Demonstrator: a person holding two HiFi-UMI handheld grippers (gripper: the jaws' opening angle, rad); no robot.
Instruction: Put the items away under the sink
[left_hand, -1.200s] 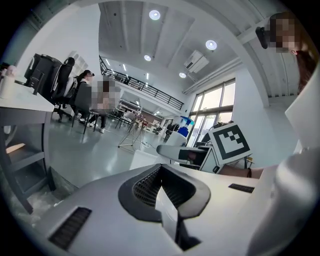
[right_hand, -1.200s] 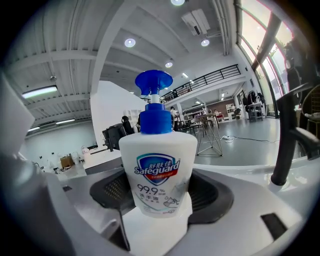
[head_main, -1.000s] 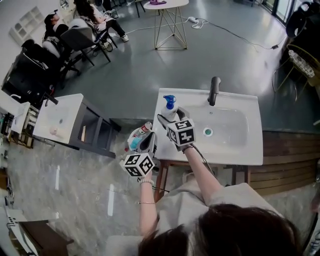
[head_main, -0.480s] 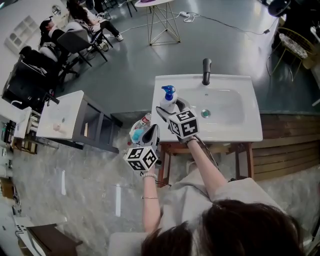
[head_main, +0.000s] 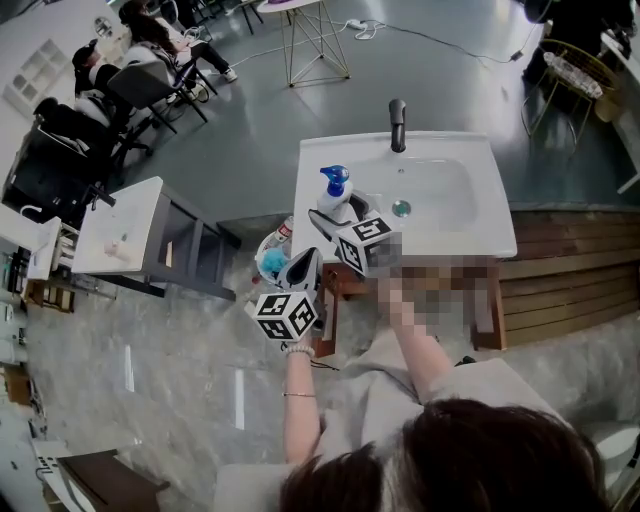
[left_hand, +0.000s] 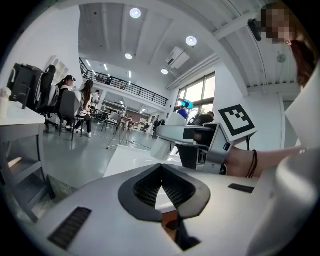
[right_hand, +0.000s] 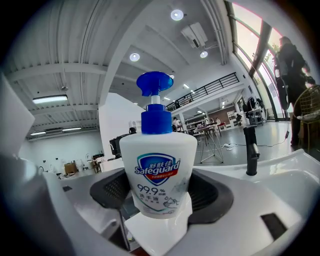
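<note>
**Item:** soap bottle (right_hand: 159, 150), white with a blue pump, upright on the left rear corner of the sink (head_main: 470, 235), well left of the faucet (head_main: 397, 110).

**Holder:** your right gripper (right_hand: 161, 192), jaws closed on the bottle's lower body, one pad on each flank (the base looks to rest on the sink top).

**Spare:** your left gripper (left_hand: 161, 170), jaws together with nothing between them, low by the sink's left front corner.

**Handling:** lift straight up before you swing out, so the base clears the rim. Carry the bottle upright, because the body looks smooth and may slip. The space under the sink is out of sight, so look before lowering.
</note>
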